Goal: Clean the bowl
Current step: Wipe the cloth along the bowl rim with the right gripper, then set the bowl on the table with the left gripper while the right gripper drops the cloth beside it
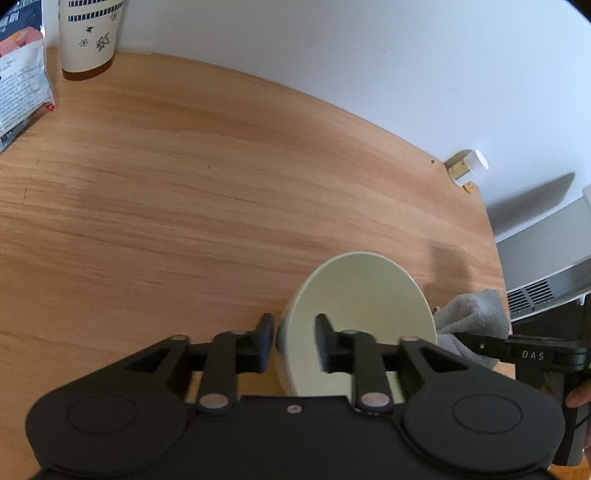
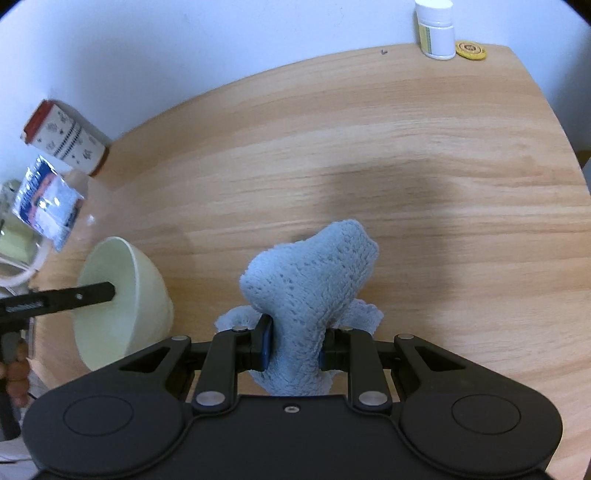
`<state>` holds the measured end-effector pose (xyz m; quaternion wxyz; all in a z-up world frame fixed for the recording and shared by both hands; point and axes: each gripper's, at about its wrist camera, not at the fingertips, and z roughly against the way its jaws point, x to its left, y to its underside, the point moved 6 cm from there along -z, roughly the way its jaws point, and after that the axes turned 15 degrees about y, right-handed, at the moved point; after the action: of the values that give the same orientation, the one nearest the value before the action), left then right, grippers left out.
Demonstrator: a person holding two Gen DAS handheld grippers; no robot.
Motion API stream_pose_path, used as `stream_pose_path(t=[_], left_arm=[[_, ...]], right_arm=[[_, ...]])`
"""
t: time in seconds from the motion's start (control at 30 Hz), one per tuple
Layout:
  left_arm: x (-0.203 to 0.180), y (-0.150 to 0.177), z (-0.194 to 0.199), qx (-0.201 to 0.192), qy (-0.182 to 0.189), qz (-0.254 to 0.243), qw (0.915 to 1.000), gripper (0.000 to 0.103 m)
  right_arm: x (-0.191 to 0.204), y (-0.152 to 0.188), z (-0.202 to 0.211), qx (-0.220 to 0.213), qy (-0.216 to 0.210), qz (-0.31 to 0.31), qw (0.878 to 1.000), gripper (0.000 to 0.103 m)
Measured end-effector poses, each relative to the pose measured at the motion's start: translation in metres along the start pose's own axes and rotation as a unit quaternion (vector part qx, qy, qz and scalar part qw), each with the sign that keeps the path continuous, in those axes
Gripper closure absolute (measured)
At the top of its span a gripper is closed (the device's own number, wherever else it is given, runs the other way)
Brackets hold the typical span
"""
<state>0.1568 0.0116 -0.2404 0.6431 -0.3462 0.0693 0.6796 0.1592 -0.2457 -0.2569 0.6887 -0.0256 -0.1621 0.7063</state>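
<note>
A pale green bowl point(image 1: 362, 306) is tipped on its side over the wooden table, its opening facing the right gripper. My left gripper point(image 1: 293, 341) is shut on the bowl's rim, one finger inside and one outside. The bowl also shows in the right wrist view point(image 2: 122, 295), with a left gripper finger point(image 2: 74, 295) reaching into it. My right gripper point(image 2: 295, 347) is shut on a bunched light blue cloth point(image 2: 314, 280), held above the table just right of the bowl. The cloth also shows in the left wrist view point(image 1: 469, 321), beside the bowl's rim.
A patterned paper cup point(image 1: 88, 33) and a printed packet point(image 1: 22, 74) stand at the table's far left. A white pill bottle point(image 2: 436, 29) and a yellow disc point(image 2: 471, 50) sit at the far right corner by the wall. A white appliance point(image 1: 546, 269) lies beyond the table's right edge.
</note>
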Motion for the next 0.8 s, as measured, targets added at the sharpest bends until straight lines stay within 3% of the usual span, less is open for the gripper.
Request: stream_pose_path(t=[0.03, 0.1, 0.17, 0.3, 0.5, 0.8], left_arm=[[-0.003, 0.0, 0.001, -0.003, -0.009, -0.005, 0.9999, 0.041], [-0.008, 0.001, 0.004, -0.011, -0.026, -0.015, 0.9995, 0.03], [-0.015, 0.002, 0.006, -0.015, -0.04, -0.023, 0.9988, 0.018], [-0.027, 0.004, 0.01, -0.019, -0.051, -0.029, 0.9981, 0.001], [-0.053, 0.022, 0.024, -0.024, -0.047, -0.04, 0.9978, 0.0], [-0.087, 0.052, 0.043, -0.027, -0.099, -0.041, 0.9939, 0.0]], right_arm=[[0.0, -0.001, 0.0, -0.001, 0.003, -0.001, 1.0, 0.077], [-0.001, -0.001, -0.001, -0.007, 0.017, 0.003, 1.0, 0.065], [-0.002, 0.0, -0.002, -0.011, 0.035, 0.01, 0.999, 0.039], [-0.009, 0.007, 0.001, -0.02, 0.049, 0.007, 0.999, 0.027], [-0.02, 0.016, 0.014, -0.041, 0.086, 0.004, 0.995, 0.002], [-0.019, 0.045, 0.055, -0.058, 0.072, 0.02, 0.996, 0.0]])
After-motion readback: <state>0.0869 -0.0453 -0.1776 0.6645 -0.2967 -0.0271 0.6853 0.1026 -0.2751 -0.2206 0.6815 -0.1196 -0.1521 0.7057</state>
